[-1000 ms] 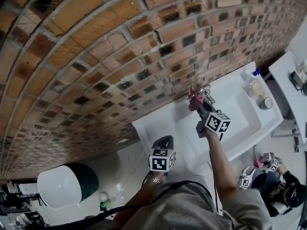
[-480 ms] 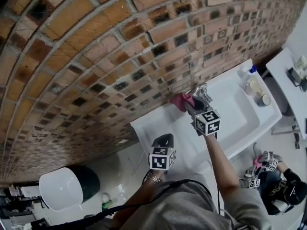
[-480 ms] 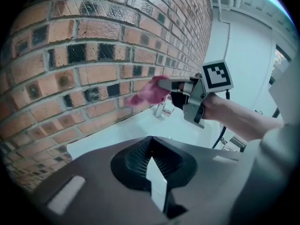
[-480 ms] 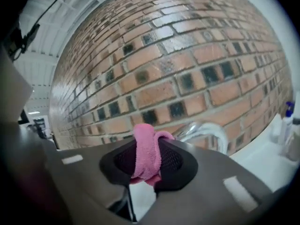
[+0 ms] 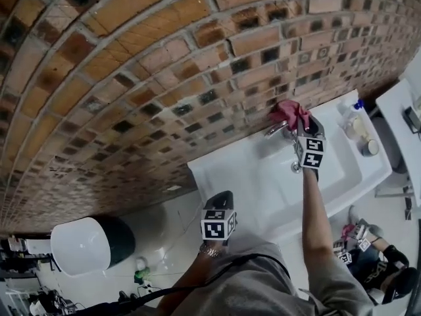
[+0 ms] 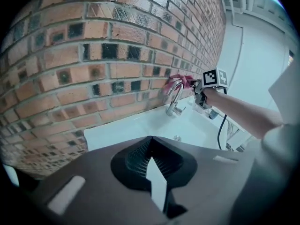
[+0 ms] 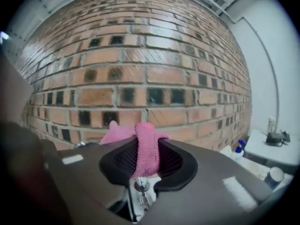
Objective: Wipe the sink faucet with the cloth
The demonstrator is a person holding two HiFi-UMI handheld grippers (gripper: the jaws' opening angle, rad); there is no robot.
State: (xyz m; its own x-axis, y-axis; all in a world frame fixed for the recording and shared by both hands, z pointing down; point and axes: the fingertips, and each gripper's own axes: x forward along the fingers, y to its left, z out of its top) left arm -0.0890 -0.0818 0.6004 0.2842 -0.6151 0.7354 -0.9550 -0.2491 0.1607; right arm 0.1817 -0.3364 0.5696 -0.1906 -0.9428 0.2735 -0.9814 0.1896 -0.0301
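The right gripper (image 5: 299, 121), clamped on the pink cloth (image 5: 287, 114), has moved from left of the faucet (image 5: 277, 130) onto its top. The left gripper (image 6: 150, 157), jaws together and empty, stays well apart from the faucet.

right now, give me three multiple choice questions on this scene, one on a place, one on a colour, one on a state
1. Where is the cloth? A down in the sink; B at the top of the faucet; C folded on the sink's rim.
2. What colour is it? A pink; B blue; C white.
3. How is the left gripper? A open; B shut on the cloth; C shut, empty.
Answers: B, the left gripper view shows it up on the faucet, above the sink; A, pink in every view; C, its jaws meet with nothing between them.
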